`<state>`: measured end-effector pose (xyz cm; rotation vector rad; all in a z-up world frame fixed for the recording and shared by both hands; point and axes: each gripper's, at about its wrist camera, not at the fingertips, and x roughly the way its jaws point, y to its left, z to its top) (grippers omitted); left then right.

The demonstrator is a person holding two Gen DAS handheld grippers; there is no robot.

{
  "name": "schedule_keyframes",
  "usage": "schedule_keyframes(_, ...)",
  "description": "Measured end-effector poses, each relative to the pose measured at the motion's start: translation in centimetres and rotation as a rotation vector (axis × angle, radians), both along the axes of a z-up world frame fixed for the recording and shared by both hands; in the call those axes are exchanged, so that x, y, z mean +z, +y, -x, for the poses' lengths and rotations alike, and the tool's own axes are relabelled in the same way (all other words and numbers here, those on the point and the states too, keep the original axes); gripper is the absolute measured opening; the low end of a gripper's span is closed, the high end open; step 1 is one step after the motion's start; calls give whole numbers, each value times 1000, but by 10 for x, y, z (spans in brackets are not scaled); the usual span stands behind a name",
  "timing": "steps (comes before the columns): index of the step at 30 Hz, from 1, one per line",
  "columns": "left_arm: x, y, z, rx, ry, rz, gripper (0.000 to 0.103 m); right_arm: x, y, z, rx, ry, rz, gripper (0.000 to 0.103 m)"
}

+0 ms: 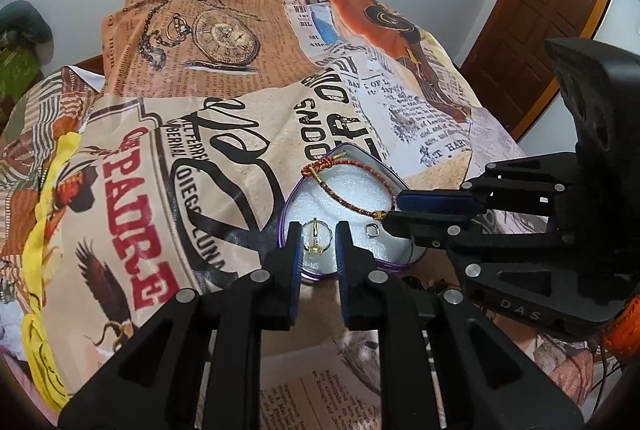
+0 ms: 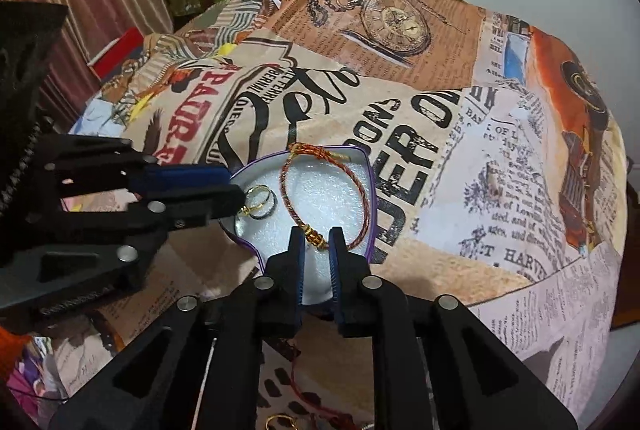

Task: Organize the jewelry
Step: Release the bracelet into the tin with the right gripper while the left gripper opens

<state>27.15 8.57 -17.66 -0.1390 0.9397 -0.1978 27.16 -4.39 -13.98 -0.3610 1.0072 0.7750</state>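
While both grippers crowd the tin's [image 1: 394, 185] near rim at lower centre, the left gripper [image 1: 318, 244] stands slightly open around the rings [image 1: 316, 236], gripping nothing. The right gripper [image 2: 316, 244] likewise brackets the bracelet's [image 2: 320, 185] gold beads, pads apart. Printed cloth [image 2: 500, 169] lies clear beyond the tin.

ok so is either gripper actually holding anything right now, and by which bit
Nothing is gripped. The left gripper stands open around the gold ring, and the right gripper stands open around the gold beads of the braided red bracelet; both pieces lie in the heart-shaped box.
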Motion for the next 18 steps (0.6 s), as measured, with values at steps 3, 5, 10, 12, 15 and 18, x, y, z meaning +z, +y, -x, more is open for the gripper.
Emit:
schedule_keyframes(3,6,2,6,5,-11,-4,21,5,-3,4,-5,-16,-3,30)
schedule_keyframes(5,11,3,9,8,-17,-8,23,10,-5,7,-10,-34,-7,38)
schedule_keyframes(10,23,2,20,12,-37,-25,24,23,-12,14,-16,-61,-21,38)
schedule_keyframes(12,30,1,26,12,-46,-27,24,29,-16,17,-21,-72,-30,38)
schedule_keyframes(15,40,-2,33,10,-62,-30,24,43,-27,23,-41,-99,-54,38)
schedule_keyframes(18,50,-7,41,0,-78,-35,24,56,-39,29,-58,-119,-82,38)
